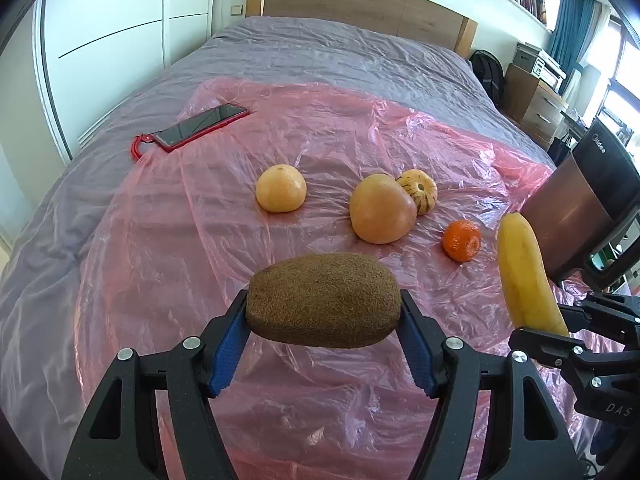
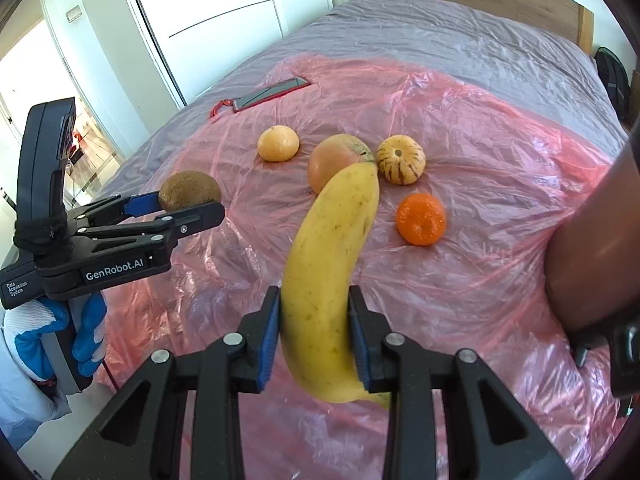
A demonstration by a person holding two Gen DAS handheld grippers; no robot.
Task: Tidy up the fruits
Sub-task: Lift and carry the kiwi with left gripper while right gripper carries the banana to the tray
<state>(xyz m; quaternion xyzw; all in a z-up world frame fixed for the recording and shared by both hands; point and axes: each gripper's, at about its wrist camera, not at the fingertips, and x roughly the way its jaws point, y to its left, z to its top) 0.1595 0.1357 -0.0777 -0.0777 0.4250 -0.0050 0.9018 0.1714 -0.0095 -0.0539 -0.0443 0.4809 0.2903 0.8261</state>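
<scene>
My left gripper point(image 1: 324, 312) is shut on a brown kiwi point(image 1: 323, 300) and holds it above the pink plastic sheet point(image 1: 200, 240); the kiwi also shows in the right wrist view point(image 2: 190, 190). My right gripper point(image 2: 314, 332) is shut on a yellow banana point(image 2: 332, 264), also held above the sheet; it shows in the left wrist view point(image 1: 524, 276). On the sheet lie a pale orange point(image 1: 281, 188), a large pinkish grapefruit point(image 1: 382, 208), a striped yellow melon point(image 1: 420, 190) touching it, and a small tangerine point(image 1: 461, 240).
A phone in a red case point(image 1: 200, 126) lies at the sheet's far left edge. A dark Midea appliance point(image 1: 588, 200) stands at the right. The bed has a wooden headboard point(image 1: 360, 4); drawers point(image 1: 532, 100) stand beyond it.
</scene>
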